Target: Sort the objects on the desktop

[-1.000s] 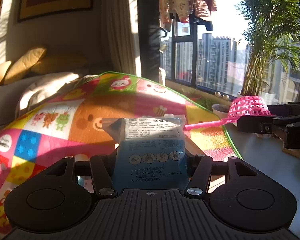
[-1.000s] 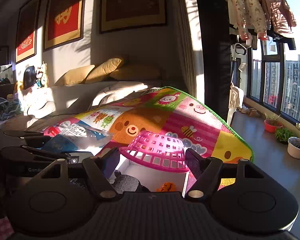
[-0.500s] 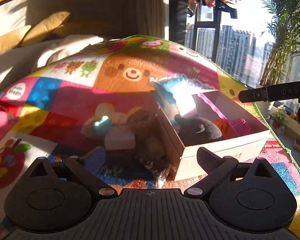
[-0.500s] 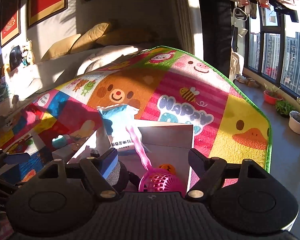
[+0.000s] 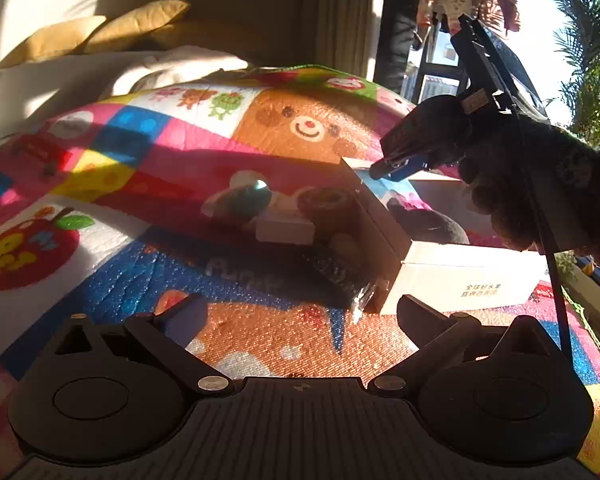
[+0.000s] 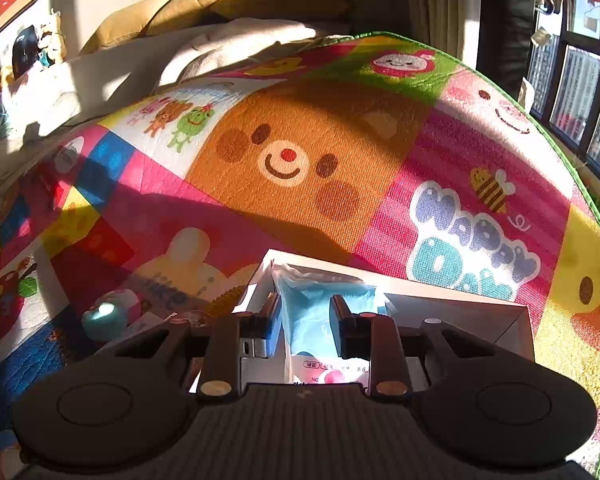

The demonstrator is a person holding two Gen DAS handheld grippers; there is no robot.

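A white cardboard box [image 5: 460, 276] sits on the colourful play mat; it also shows in the right wrist view [image 6: 452, 300]. Inside lie a blue plastic packet [image 6: 320, 312], a dark plush toy [image 5: 428, 224] and a bit of pink strainer [image 6: 332, 376]. My left gripper [image 5: 296, 312] is open and empty, low over the mat in front of the box. My right gripper [image 6: 304, 324] hangs over the box above the blue packet, its jaws partly closed with nothing between them. The right gripper also shows in the left wrist view [image 5: 404, 164], held by a gloved hand.
Left of the box lies a pile of loose items: a teal round toy [image 5: 248, 200], a white block [image 5: 284, 232], a brown cup-like thing [image 5: 324, 204] and a dark wrapped packet [image 5: 340, 272]. A sofa with yellow cushions [image 5: 100, 36] stands behind. Windows are at the right.
The blue packet left my left gripper and now lies in the box; the pink strainer dropped in too. My left gripper drew back and down. My right gripper moved over the box and narrowed.
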